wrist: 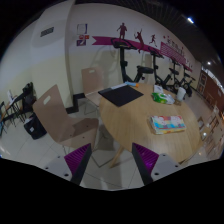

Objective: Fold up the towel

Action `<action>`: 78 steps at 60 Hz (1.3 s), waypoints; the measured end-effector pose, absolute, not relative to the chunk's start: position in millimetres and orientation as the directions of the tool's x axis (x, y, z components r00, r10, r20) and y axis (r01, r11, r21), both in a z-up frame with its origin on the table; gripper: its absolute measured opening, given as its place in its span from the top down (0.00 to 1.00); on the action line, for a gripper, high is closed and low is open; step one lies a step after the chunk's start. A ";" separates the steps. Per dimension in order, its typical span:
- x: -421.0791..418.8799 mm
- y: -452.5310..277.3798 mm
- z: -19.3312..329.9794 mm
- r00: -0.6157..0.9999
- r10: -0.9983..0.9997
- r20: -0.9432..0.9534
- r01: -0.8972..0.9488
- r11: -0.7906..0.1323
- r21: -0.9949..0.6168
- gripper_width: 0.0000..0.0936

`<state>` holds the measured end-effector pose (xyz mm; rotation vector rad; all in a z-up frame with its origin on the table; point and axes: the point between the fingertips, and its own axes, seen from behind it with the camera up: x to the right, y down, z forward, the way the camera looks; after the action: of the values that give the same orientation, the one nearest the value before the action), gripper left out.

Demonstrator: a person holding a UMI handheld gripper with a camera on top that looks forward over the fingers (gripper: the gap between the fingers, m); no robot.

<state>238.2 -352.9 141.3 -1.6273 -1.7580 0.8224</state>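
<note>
Your claw (111,162) shows as two dark fingers, each faced on its inner side with a magenta pad (75,159). The left pad reads as a slanted magenta wedge; the right pad (146,156) mirrors it, slightly brighter along its upper edge. Below the pads, the finger bodies darken to near black and their outlines cannot be made out. None of your hand, sleeve or skin appears.

Dim indoor light; ceiling lamp (190,19) glares bright; strong fisheye bending at edges; soft overall blur.
</note>
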 end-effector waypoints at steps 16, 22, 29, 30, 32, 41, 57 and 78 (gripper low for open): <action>226.0 -299.6 135.8 0.056 0.998 0.035 0.625 -0.008 -0.780 0.09; 220.2 -255.3 129.2 0.094 0.994 0.053 0.623 -0.017 -0.782 0.08; 214.7 -232.8 118.8 0.122 0.991 0.055 0.620 -0.033 -0.784 0.08; 212.9 -229.6 116.8 0.124 0.991 0.055 0.620 -0.034 -0.784 0.08; 210.3 -222.9 113.9 0.129 0.990 0.057 0.618 -0.035 -0.786 0.08; 182.3 -196.9 99.2 0.143 0.987 0.069 0.605 -0.032 -0.796 0.09; 93.8 -154.9 62.9 0.142 0.986 0.085 0.588 -0.015 -0.809 0.09; 13.3 -124.4 -4.2 0.113 0.990 0.086 0.649 -0.008 -0.761 0.17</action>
<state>13.3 -124.4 -4.2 -1.7285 -1.6058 0.6529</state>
